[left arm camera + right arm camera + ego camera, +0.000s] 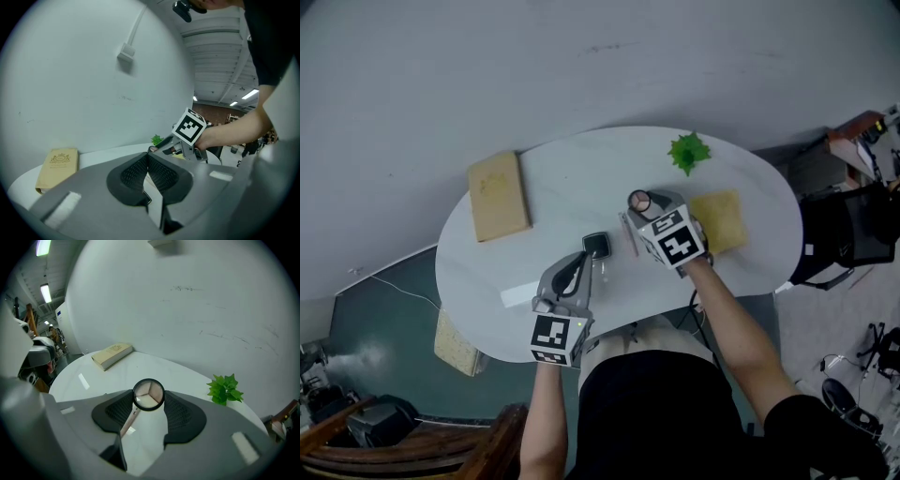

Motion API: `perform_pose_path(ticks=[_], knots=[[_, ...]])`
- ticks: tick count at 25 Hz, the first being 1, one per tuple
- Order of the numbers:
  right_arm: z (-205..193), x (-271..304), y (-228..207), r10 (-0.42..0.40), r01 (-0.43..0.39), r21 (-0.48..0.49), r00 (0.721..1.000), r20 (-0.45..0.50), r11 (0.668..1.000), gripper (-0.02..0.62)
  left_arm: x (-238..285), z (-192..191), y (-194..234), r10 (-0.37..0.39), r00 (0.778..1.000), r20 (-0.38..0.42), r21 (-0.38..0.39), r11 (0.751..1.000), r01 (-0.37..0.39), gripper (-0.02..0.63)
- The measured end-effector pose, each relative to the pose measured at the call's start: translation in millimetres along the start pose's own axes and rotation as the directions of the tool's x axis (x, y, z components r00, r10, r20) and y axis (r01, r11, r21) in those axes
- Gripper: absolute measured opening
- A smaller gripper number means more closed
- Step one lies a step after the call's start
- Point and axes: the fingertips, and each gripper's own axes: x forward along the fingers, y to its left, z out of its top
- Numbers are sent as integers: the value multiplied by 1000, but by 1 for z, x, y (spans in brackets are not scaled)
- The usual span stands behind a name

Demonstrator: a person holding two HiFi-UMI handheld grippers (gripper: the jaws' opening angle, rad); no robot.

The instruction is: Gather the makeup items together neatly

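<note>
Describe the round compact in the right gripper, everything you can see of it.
The compact is a small round case with a black rim and a clear-looking face. Through the face show three wedges of pale beige and pink powder. It stands on edge, facing back along the jaws. The right gripper pinches it by the rim between its jaw tips, over the white table.

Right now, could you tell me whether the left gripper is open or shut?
Shut: the left gripper is closed tip to tip, holding nothing.
</note>
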Motion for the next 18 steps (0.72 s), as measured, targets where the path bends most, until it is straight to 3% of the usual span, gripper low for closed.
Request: perform_pose_path(ticks=[18], knots=[[-77, 9, 9, 89, -98, -90, 991, -97, 991, 221, 12, -8, -23, 68, 997, -38, -9, 998, -68, -3]])
